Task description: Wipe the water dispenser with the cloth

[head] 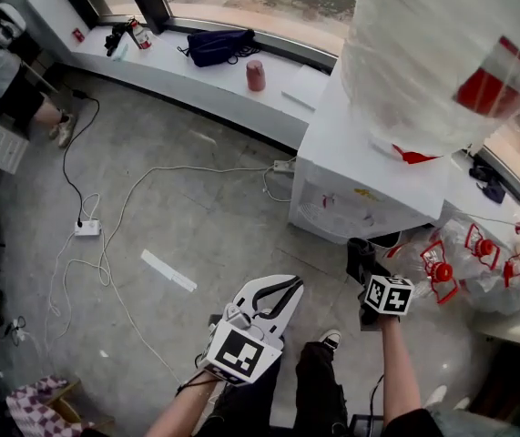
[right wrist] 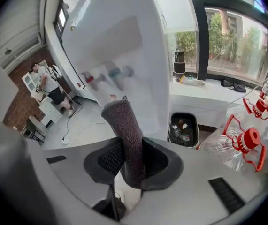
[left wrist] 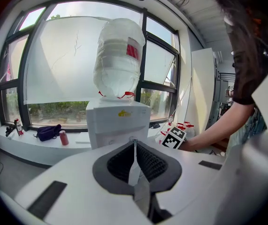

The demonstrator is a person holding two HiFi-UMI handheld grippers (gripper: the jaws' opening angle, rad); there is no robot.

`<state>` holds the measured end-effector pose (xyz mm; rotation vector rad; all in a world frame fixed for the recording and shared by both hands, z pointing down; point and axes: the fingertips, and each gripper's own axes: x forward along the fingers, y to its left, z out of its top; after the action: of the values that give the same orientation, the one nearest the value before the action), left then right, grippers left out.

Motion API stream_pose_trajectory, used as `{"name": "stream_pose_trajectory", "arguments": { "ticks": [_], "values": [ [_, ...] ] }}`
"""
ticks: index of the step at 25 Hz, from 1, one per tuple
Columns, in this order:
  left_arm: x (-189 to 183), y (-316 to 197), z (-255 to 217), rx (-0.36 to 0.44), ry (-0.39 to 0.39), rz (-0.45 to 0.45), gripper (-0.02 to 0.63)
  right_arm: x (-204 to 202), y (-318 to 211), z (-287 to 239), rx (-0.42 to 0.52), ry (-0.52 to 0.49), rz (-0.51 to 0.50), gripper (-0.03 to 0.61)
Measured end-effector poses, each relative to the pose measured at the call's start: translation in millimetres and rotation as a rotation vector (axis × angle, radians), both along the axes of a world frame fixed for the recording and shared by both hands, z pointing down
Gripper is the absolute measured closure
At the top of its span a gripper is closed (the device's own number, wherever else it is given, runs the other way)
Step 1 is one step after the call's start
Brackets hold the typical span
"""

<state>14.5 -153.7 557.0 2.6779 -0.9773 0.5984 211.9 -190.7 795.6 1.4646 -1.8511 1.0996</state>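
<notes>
1 water dispenser (head: 355, 176), white, stood on the floor by the window sill, w/ 1 large clear bottle (head: 442, 53) inverted on top. 2 taps on its front, 1 red (right wrist: 89, 78) and 1 blue (right wrist: 116, 72), both blurred in the right gripper view.

R gripper (right wrist: 126, 146): jaws clamped on 1 dark grey cloth (right wrist: 123, 130), which stood up out of the pads as a roll. Cloth tip lay just beside the dispenser front, below the taps; contact or not could not be resolved.

L gripper (left wrist: 134, 146): jaws pressed together, nothing between them, held nearer than the dispenser and left of the R gripper.

Right of dispenser: pile of clear empty bottles (head: 478, 271), 3 red caps counted. 1 black bin (right wrist: 183, 128) beside it. On the sill: 1 red cup (head: 256, 75), 1 dark bag (head: 219, 45).
</notes>
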Motion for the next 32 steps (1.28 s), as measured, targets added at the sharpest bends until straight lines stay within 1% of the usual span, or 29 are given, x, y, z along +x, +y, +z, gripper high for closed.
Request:
{"name": "stream_pose_trajectory", "arguments": {
  "ticks": [5, 8, 11, 16, 19, 22, 26, 29, 32],
  "values": [
    [-4, 10, -44, -0.004, 0.033, 0.011, 0.592, -28, 17, -98, 0.076, -0.038, -0.043, 0.474],
    [-8, 23, -67, -0.001, 0.031, 0.033, 0.592, -42, 34, -158, 0.115, -0.065, -0.058, 0.474],
    [-18, 40, -86, -0.005, 0.02, 0.048, 0.592, -52, 52, -210, 0.152, -0.08, -0.053, 0.474],
    [-36, 69, -114, -0.02, 0.041, 0.037, 0.592, -62, 84, -283, 0.213, -0.105, -0.009, 0.474],
    [-43, 85, -129, -0.019, 0.064, 0.04, 0.592, -66, 105, -315, 0.248, -0.091, 0.011, 0.474],
    [-43, 95, -141, -0.006, 0.079, 0.072, 0.592, -70, 122, -337, 0.268, -0.107, 0.03, 0.474],
    [-36, 103, -153, 0.046, 0.046, 0.109, 0.592, -72, 138, -355, 0.278, -0.153, 0.037, 0.474],
    [-27, 112, -165, 0.066, 0.055, 0.099, 0.592, -73, 149, -370, 0.292, -0.185, 0.018, 0.474],
    [-16, 127, -182, 0.072, 0.092, 0.058, 0.592, -74, 165, -380, 0.296, -0.205, -0.025, 0.474]
  ]
}}
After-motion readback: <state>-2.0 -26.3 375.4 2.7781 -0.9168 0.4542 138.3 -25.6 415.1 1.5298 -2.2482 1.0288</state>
